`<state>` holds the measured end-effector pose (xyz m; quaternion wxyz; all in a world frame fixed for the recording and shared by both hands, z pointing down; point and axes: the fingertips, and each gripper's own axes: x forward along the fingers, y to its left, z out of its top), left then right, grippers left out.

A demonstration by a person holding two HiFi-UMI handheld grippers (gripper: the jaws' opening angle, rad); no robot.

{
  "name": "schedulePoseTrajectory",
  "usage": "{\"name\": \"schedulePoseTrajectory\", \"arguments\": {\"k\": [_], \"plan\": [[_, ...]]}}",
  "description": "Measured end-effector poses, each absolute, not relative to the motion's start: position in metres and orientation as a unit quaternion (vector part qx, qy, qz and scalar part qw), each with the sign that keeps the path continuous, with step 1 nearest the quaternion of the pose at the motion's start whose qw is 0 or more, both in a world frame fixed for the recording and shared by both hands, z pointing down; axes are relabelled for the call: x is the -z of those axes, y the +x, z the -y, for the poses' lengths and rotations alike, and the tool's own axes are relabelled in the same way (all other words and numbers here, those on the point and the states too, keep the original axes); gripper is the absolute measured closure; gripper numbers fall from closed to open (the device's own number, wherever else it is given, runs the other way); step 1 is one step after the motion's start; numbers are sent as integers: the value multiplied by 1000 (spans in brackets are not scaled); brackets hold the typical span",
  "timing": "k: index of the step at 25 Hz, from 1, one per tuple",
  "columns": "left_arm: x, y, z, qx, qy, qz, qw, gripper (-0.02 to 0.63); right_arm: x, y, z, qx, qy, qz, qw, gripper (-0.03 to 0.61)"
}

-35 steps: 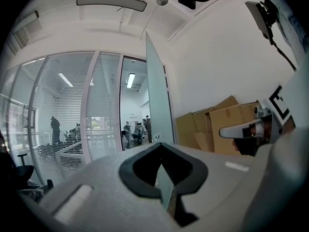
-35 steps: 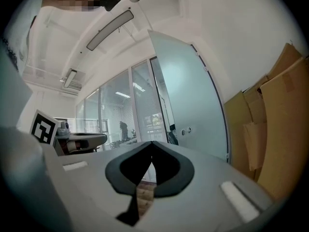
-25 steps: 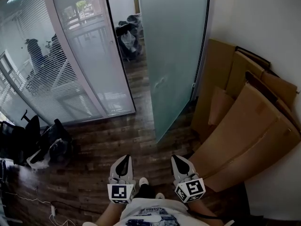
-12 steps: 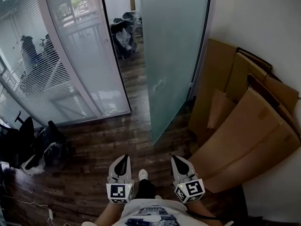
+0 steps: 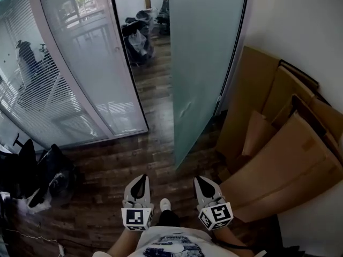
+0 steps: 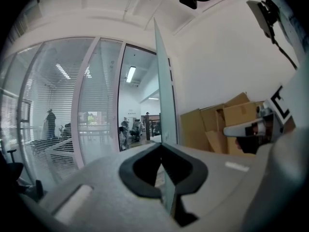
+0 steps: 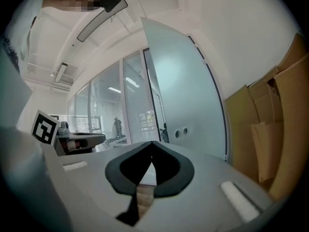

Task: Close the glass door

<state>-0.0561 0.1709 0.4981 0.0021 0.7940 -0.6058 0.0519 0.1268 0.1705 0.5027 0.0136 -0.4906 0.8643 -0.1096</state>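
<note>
Dark wooden flooring (image 5: 134, 154) is being looked down on from the head view, with a blind-lined glass partition (image 5: 80, 74) curving off to the left and flattened cardboard (image 5: 278, 159) being leaned against the white wall on the right. The glass door (image 5: 201, 58) is standing open. Its frosted panel is swung back toward the cardboard and apparently hinged on the wall side. Its free edge is pointing toward the person, and the doorway is lying bare between it and the partition. The left gripper (image 5: 140, 183) and the right gripper (image 5: 203, 182) are being held low and level, side by side, close to the person's body. Each has its jaws pressed together with nothing being pinched (both gripper views are showing the tips meeting). The door is lying ahead of both, well apart from them and a little nearer the right gripper, so no contact is being made. By judgement, the panel is being taken as heavy, rigid and slippery, slow to start swinging, and brittle if struck at an edge. Hold is probably best taken near the free edge, about the small round fittings (image 7: 181, 131) at mid height, where leverage from the hinge is greatest. A flat push or a pinch over that edge is being suggested.
</note>
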Motion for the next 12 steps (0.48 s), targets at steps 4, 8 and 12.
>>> {"name": "schedulePoseTrajectory", "arguments": {"k": [4, 8, 12], "plan": [[-501, -68, -138, -53, 798, 600, 9, 611, -505, 116, -140, 111, -496, -861, 7, 571], [-501, -83, -107, -49, 798, 600, 7, 611, -506, 102, -110, 111, -500, -859, 0, 571], [-500, -102, -78, -45, 801, 596, 8, 611, -502, 85, -80, 107, -507, -855, 0, 571]]}}
